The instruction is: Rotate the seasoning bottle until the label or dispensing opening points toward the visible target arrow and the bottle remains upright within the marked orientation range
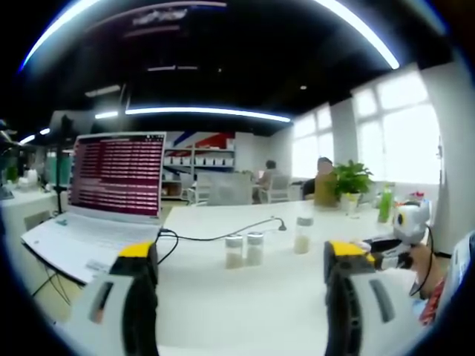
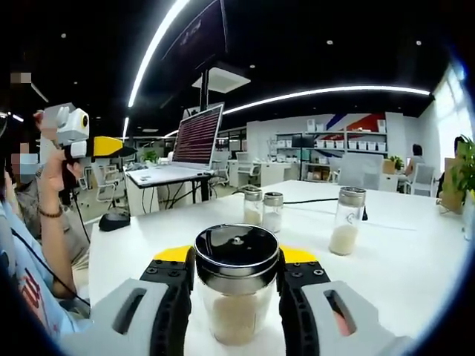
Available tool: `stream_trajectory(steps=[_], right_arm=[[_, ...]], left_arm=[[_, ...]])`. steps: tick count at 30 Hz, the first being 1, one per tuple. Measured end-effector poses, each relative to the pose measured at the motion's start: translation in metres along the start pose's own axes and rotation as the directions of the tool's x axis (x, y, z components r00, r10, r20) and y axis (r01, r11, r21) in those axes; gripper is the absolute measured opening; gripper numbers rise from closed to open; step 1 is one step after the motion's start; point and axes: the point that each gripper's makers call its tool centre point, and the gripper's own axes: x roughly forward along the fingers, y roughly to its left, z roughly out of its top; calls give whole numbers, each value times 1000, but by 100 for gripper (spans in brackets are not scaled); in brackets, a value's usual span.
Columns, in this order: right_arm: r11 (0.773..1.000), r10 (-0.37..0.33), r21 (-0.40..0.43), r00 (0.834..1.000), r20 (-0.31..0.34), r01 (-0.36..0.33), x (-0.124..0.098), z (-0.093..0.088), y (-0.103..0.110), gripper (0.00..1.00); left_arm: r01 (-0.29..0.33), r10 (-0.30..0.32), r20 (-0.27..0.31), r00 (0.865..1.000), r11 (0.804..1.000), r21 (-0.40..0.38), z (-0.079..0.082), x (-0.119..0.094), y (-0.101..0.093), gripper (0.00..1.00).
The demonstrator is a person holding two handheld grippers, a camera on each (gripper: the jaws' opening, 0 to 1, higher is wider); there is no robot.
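Note:
In the right gripper view my right gripper (image 2: pixel 236 261) is shut on a glass seasoning bottle (image 2: pixel 236 311) with a chrome lid and pale powder inside. The bottle stands upright on the white table (image 2: pixel 415 259), with a jaw pressed against each side. Further along the table, two small bottles (image 2: pixel 263 209) stand side by side and a taller one (image 2: pixel 346 220) stands to their right. My left gripper (image 1: pixel 241 259) is open above the table, with nothing between its jaws. Those same bottles (image 1: pixel 244 250) are ahead of it. A hand holds the left gripper (image 2: pixel 89 141) raised at the left.
An open laptop (image 1: pixel 111 185) sits on the table's left part, and a black cable (image 1: pixel 223 236) runs from it. A potted plant (image 1: pixel 350 179) and a green bottle (image 1: pixel 384 204) stand at the far right. People sit at desks behind. The person's arm (image 2: pixel 52 222) is close on the left.

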Motion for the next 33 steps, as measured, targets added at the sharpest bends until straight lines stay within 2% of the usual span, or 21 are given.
stream_trajectory(steps=[3,7,11,14,17,23,25,26,29,33], right_arm=[[1000,-12,-8,1000,-14,12,1,-2,-1,67],[1000,-7,12,1000,-9,7,-1,0,-2,70],[1000,7,-21,1000,-20,-7,-2,1,0,77],[998,49,-48,999,-7,-49,-1,7,6,83],[994,70,-81,997,-42,-73,3,4,9,91],[991,107,-77,994,-27,-109,2,10,10,99],[986,157,-53,988,-16,-157,2,12,13,99],[982,185,-30,983,10,-185,2,16,16,99],[961,274,37,961,46,-276,1,20,22,99],[953,303,-18,952,35,-303,2,21,19,99]], left_arm=[[1,-1,2,1000,1000,-3,0,0,0,98],[2,-2,3,1000,1000,0,1,-1,0,98],[0,0,1,1000,1000,-1,1,0,1,98],[2,-2,1,1000,1000,-1,1,0,1,98],[4,-4,2,1000,1000,-2,1,0,0,98],[0,0,5,1000,1000,0,2,-1,1,98],[1,-1,2,1000,1000,-2,2,0,2,98],[1,-1,1,1000,1000,-3,2,0,2,98],[-1,1,2,1000,1000,-2,2,-1,2,98],[-4,4,6,1000,1000,-2,3,-1,2,98]])
